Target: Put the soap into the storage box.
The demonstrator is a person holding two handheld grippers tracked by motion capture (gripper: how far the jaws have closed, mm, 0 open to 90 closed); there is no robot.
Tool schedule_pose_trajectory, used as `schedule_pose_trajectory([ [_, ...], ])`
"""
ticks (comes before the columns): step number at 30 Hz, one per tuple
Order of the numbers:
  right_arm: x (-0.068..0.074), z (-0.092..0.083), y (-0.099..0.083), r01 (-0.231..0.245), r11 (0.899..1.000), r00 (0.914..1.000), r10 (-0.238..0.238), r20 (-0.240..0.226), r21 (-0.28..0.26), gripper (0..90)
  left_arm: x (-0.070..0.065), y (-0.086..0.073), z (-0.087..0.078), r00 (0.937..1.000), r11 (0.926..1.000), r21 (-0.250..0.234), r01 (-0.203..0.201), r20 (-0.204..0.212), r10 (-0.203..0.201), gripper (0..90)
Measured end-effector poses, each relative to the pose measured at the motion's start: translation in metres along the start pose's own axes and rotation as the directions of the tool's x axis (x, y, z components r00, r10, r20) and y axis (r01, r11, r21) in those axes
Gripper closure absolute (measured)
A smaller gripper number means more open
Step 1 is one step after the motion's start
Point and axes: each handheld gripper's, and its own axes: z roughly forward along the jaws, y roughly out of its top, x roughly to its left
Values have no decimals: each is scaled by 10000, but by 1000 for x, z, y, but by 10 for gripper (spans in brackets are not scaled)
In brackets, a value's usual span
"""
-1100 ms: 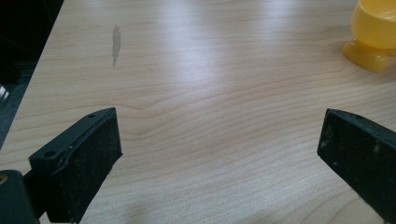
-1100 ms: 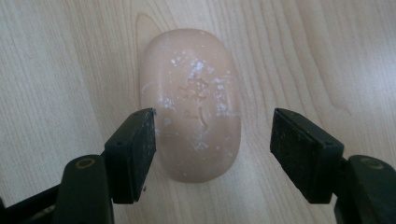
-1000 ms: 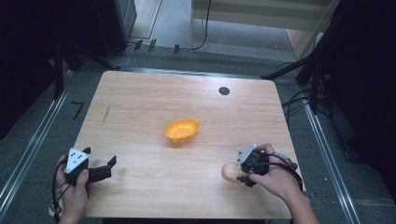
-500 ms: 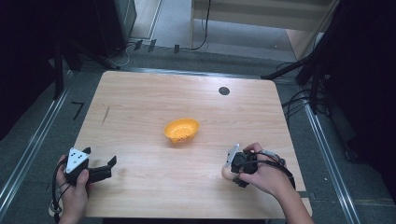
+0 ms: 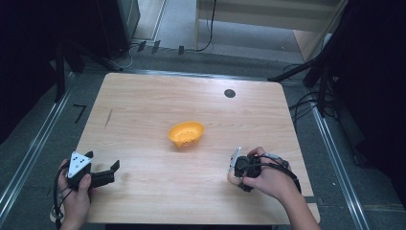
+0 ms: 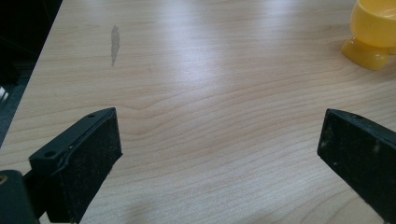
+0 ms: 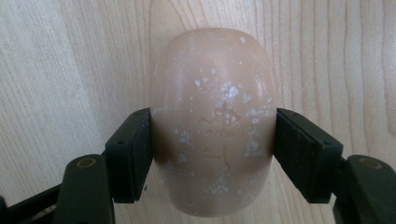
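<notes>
Right tongs (image 7: 212, 149) have just closed on the tan egg (image 7: 212, 121), clamped across its middle for lifting off the counter (image 5: 143, 105). Left tongs (image 6: 219, 149) wide, empty; yellow bowl (image 5: 186, 133) ahead.

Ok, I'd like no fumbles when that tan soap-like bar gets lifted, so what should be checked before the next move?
1. Right gripper shut on the tan bar, pads on both sides: ok.
2. Grip centred on the bar: ok; it sits nearer the bar's close end.
3. Bar lifted off the table: cannot tell.
4. Yellow bowl upright and apart from both grippers: ok.
5. Left gripper open, nothing between its jaws: ok.
</notes>
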Motion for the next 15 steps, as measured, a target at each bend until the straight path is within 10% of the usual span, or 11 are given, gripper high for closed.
schedule_pose_trajectory([
  [15,0,5,2,212,9997,9996,-210,-169,107,333,0,0,0,10000,10000,-4,1,-4,-1,0],
])
